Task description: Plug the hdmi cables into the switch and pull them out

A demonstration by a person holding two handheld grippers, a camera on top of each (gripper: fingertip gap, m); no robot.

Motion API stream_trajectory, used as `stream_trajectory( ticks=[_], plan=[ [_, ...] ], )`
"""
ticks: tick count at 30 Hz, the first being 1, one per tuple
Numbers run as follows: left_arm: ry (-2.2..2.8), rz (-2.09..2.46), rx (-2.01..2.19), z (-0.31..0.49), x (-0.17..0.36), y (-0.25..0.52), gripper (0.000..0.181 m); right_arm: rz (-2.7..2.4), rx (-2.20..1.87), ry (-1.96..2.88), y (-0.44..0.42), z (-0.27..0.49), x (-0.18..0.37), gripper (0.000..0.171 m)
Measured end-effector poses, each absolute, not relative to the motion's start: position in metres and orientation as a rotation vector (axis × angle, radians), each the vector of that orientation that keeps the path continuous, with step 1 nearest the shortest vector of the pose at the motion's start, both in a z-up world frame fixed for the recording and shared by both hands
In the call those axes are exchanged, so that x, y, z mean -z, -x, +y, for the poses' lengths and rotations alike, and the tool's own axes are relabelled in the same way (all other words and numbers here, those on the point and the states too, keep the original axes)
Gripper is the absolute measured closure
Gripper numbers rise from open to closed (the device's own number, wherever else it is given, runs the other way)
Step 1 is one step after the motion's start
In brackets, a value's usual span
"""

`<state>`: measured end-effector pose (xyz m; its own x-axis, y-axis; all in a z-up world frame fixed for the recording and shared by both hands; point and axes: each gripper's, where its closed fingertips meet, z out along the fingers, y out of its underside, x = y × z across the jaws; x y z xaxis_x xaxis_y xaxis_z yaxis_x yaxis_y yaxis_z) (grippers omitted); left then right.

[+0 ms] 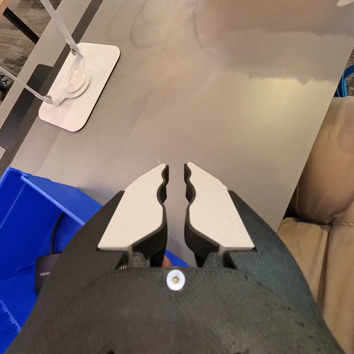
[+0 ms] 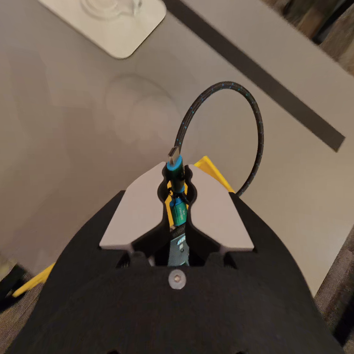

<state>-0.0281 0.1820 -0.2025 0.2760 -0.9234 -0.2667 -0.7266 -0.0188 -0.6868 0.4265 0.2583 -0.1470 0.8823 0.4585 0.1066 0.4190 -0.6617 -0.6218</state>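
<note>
In the left wrist view we see our left gripper (image 1: 176, 168) held over the grey table (image 1: 191, 115) with a narrow gap between its white fingers (image 1: 138, 210); nothing sits between them and they touch nothing, so it is released. It points away from us along the tabletop, tilted down slightly. To its near left stands a blue bin (image 1: 28, 220), and inside it lies a dark flat box (image 1: 45, 272) with a thin black cord (image 1: 56, 229) leading off it; we take this to be the switch, though most of it is hidden behind the gripper body. Farther off on the left a white stand base (image 1: 92, 82) rests on the table. A tan cushion (image 1: 325, 210) lies past the table's right edge.

In the right wrist view our right gripper (image 2: 175, 168) is clenched on an HDMI plug (image 2: 175, 176), a green body with a blue collar, pinched near the fingertips. Its metal tip (image 2: 173, 153) sticks out beyond the fingers, pointing away and upward. The braided black cable (image 2: 256, 122) loops from under the gripper out to the right and around behind the plug. A second green plug (image 2: 180, 212) hangs lower between the fingers, just below the held one. A yellow bin (image 2: 212, 170) shows beneath and to the right of the gripper.
</note>
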Motion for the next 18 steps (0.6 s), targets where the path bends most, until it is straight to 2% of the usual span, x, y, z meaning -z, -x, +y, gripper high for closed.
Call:
stream_trajectory(
  ticks=[4,9,15,18],
  plan=[
    [1.790,1.502,0.324,0.182,0.203,0.028,0.167,-0.702,-0.042,2.467,-0.427,0.244,0.141,0.159],
    [1.785,1.506,0.328,0.181,0.203,0.029,0.167,-0.455,-0.267,2.383,-0.440,0.238,0.140,0.158],
    [1.783,1.510,0.326,0.180,0.203,0.028,0.166,-0.224,-0.268,2.396,-0.480,0.231,0.187,0.155],
    [1.784,1.509,0.326,0.180,0.203,0.028,0.166,-0.167,-0.298,2.389,-0.494,0.230,0.192,0.156]
  ],
)
